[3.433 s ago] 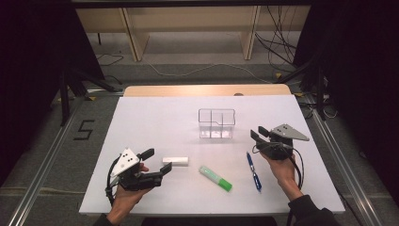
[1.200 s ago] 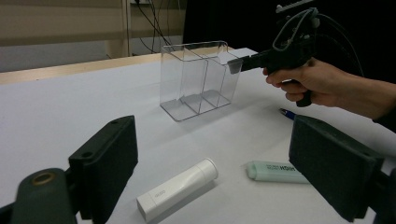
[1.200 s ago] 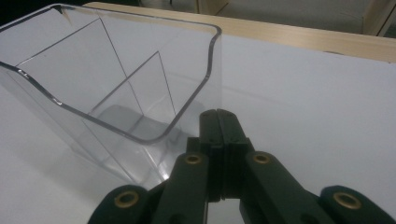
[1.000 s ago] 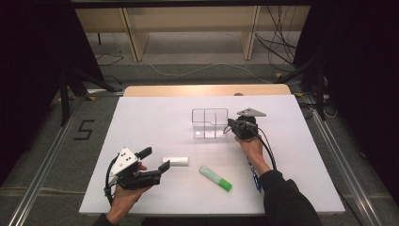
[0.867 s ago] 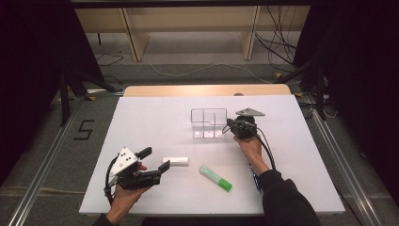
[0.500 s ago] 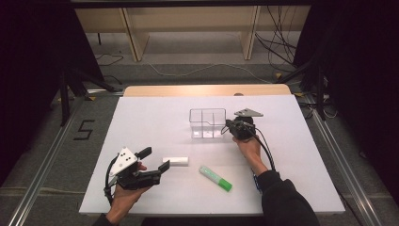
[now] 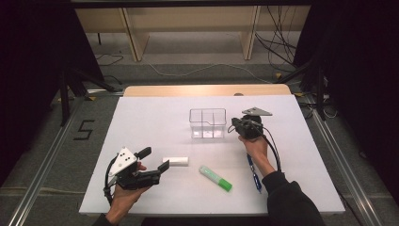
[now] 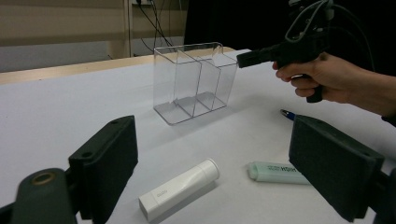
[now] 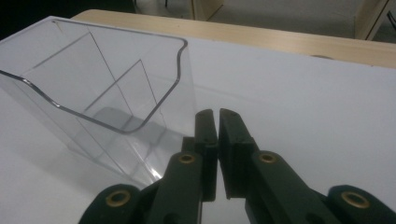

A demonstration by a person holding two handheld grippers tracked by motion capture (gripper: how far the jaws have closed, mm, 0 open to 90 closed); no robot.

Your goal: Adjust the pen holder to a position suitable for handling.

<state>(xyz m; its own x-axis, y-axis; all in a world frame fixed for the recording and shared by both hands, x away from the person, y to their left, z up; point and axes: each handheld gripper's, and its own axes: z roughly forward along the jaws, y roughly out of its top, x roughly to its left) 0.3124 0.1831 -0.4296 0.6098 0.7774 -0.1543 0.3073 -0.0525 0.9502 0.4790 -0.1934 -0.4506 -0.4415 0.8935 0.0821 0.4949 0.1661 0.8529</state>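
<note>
A clear plastic organizer box [image 7: 207,123] with three compartments stands mid-table. My right gripper [image 7: 234,125] points left, its tips at the box's right wall. In the right gripper view the gripper [image 9: 217,114] has its jaws nearly together beside the box [image 9: 107,88]. They have just been opening a slit, with nothing between them. My left gripper [image 7: 156,158] rests open at the front left. In the left gripper view its wide jaws frame a white tube [image 8: 180,189] lying on the table. Also there are a green highlighter [image 8: 275,171] and the box [image 8: 194,79].
The white tube [image 7: 175,161] lies just right of my left gripper and the green highlighter [image 7: 215,178] lies front centre. A blue pen [image 7: 254,172] lies under my right forearm. A white sheet [image 7: 150,117] covers the table. Wooden shelving stands beyond the far edge.
My right gripper came from the front right, near the pen, up to the box's right side. The box has shifted a little to the left. The left gripper stayed put.
</note>
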